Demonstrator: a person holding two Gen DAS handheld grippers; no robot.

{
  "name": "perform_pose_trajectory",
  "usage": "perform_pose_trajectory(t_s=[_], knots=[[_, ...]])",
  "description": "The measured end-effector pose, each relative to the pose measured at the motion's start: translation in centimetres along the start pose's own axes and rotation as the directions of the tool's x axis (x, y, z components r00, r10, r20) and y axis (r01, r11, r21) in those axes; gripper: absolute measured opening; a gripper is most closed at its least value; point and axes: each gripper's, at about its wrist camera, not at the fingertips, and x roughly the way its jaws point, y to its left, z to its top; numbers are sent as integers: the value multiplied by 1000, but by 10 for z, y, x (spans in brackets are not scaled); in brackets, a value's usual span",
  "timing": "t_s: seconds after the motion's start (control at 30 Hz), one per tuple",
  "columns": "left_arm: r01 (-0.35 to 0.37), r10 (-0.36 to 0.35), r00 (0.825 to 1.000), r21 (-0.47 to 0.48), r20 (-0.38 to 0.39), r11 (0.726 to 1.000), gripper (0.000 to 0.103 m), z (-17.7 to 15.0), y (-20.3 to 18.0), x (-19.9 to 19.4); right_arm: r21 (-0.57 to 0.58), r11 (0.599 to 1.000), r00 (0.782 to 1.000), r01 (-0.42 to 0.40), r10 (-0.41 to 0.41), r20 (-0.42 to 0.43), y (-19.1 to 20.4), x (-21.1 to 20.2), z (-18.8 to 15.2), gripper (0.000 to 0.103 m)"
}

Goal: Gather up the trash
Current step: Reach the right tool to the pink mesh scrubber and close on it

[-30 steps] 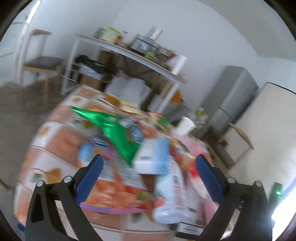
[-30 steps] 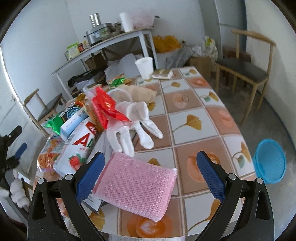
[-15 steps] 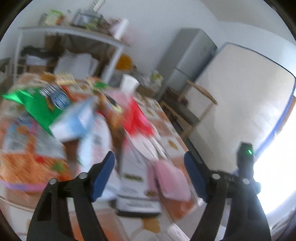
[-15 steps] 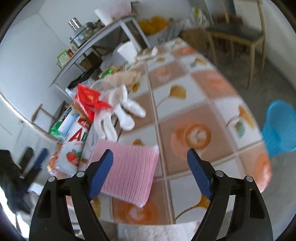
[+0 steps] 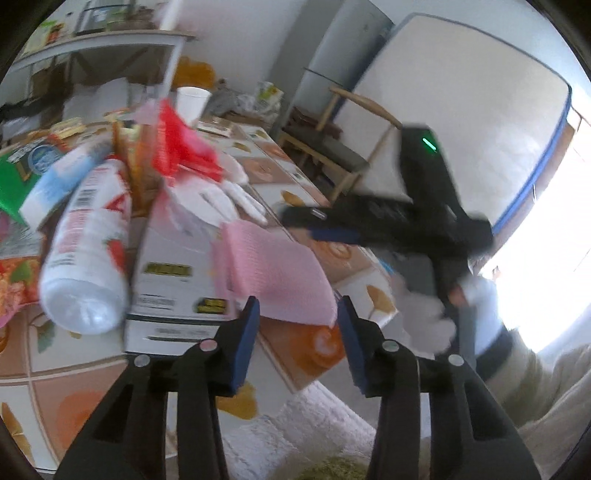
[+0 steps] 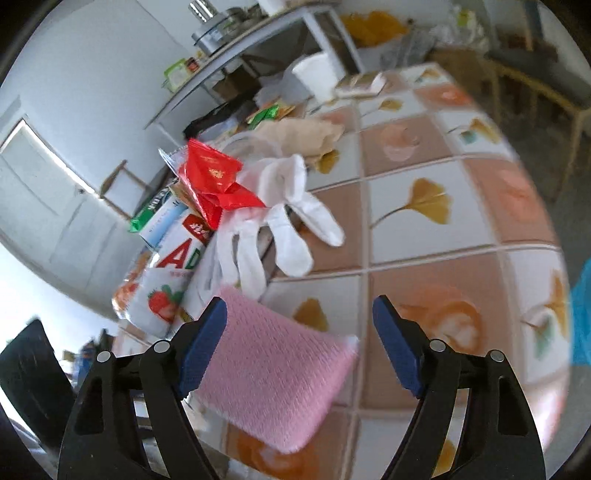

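Note:
A pink sponge point(image 6: 273, 376) lies at the near edge of the tiled table point(image 6: 424, 236), between the fingers of my open right gripper point(image 6: 299, 317). My open left gripper point(image 5: 297, 314) points at the same sponge point(image 5: 273, 273) from the other side, its tips at the sponge's near edge. Behind lie a white glove point(image 6: 284, 218), a red wrapper point(image 6: 214, 181), a white strawberry bottle point(image 5: 88, 247) and a white box point(image 5: 173, 258). The right gripper's black body point(image 5: 417, 214) shows in the left wrist view.
A white cup point(image 6: 314, 70), a beige cloth point(image 6: 299, 136) and green packets point(image 6: 266, 112) sit farther back. A blue basket point(image 6: 581, 314) stands off the table's right side. A wooden chair point(image 5: 332, 147), a shelf table point(image 6: 258, 33) and a fridge point(image 5: 332, 55) stand around.
Both grippers have moved in on the pink sponge. The left one swung right from the bottle pile and its jaws narrowed. The right one came closer and lower.

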Motion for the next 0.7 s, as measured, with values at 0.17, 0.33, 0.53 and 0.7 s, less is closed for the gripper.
perform_pose_trajectory(t_s=[0.17,0.33,0.53,0.7], knots=[[8,-9,999,-8,-49,1000,38,-1,-7,25,37,996,995,-77,79,-65,-8,4,-7,77],[17,-16,997,5,-77,1000,38,4,-11,47,105,990,993,-98,105,-59,-26,-22,-25,76],[17,-15,998,32,-61,999,38,18,-18,68,204,974,994,-101,109,-27,-50,-53,-44,75],[-3,3,1000,24,-20,1000,41,23,-16,63,160,987,999,20,-24,23,-45,-78,-46,77]])
